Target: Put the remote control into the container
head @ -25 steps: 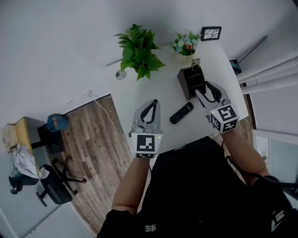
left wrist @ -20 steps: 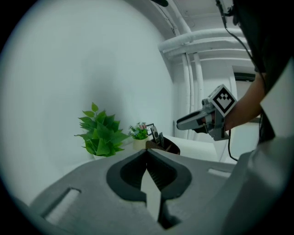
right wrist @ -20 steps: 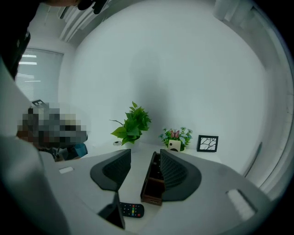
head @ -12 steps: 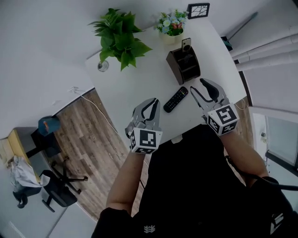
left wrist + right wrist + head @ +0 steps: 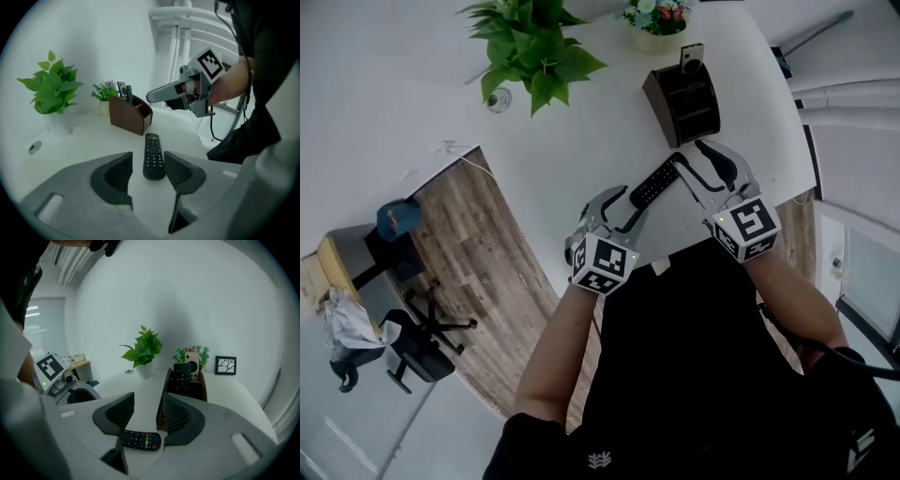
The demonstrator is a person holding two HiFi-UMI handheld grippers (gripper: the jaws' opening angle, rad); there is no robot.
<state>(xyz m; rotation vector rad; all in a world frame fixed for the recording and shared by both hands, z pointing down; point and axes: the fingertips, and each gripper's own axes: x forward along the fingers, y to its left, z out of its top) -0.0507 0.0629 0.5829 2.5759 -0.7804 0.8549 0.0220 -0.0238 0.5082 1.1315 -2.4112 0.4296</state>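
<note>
A black remote control [image 5: 654,183] [image 5: 153,157] [image 5: 138,440] lies flat on the white table [image 5: 572,141], just in front of the brown container [image 5: 684,98] [image 5: 130,115] [image 5: 183,380]. Another remote stands upright in that container. My left gripper [image 5: 633,204] [image 5: 149,174] has its jaws opening, one on each side of the remote's near end, pads not pressing it. My right gripper [image 5: 689,159] [image 5: 145,411] hangs open just above the remote's far end, close to the container, with nothing between its jaws.
A leafy plant [image 5: 530,47] [image 5: 51,89] and a small flower pot [image 5: 656,19] stand at the table's back. A picture frame [image 5: 226,365] stands beside them. A cable [image 5: 455,150] runs off the table's left edge. An office chair [image 5: 412,347] stands on the wooden floor.
My left gripper has moved forward to the remote's near end and opened around it. The right gripper has come in over the remote's far end.
</note>
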